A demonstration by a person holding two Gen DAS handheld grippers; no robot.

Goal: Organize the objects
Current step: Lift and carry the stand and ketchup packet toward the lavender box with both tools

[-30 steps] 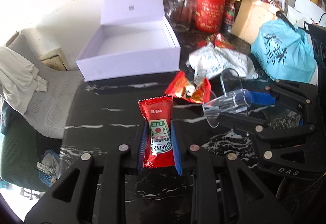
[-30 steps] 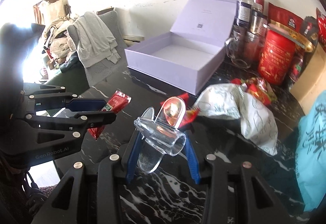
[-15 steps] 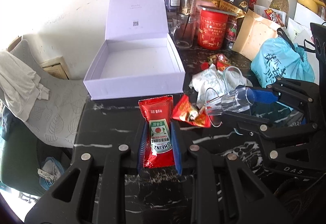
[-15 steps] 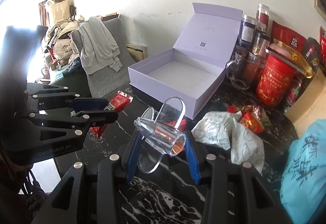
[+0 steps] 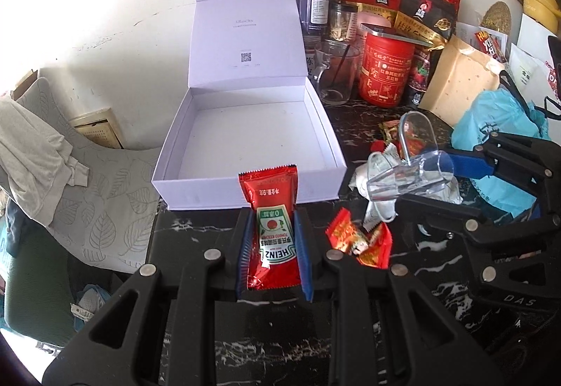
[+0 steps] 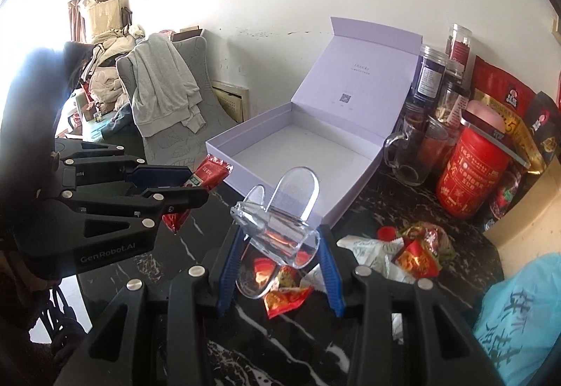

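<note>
My left gripper [image 5: 273,221] is shut on a red Heinz ketchup sachet [image 5: 271,210], held above the black marble table just in front of the open lilac box [image 5: 245,196]. The sachet also shows in the right wrist view [image 6: 210,174]. My right gripper [image 6: 278,235] is shut on a clear acrylic stand [image 6: 280,228], held above the table to the right of the box [image 6: 280,189]; the stand shows in the left wrist view [image 5: 410,168]. The box is empty with its lid up.
Red snack packets [image 5: 361,242] and crumpled white wrappers [image 6: 371,252] lie on the table. A glass mug [image 5: 333,74], a red tin [image 5: 385,70], jars and bags crowd the back right. A blue bag [image 5: 498,137] sits right. A chair with clothes [image 6: 164,95] stands left.
Both grippers have lifted and drawn back with their loads, so the box now looks farther off and its inside shows. The grips have not changed.
</note>
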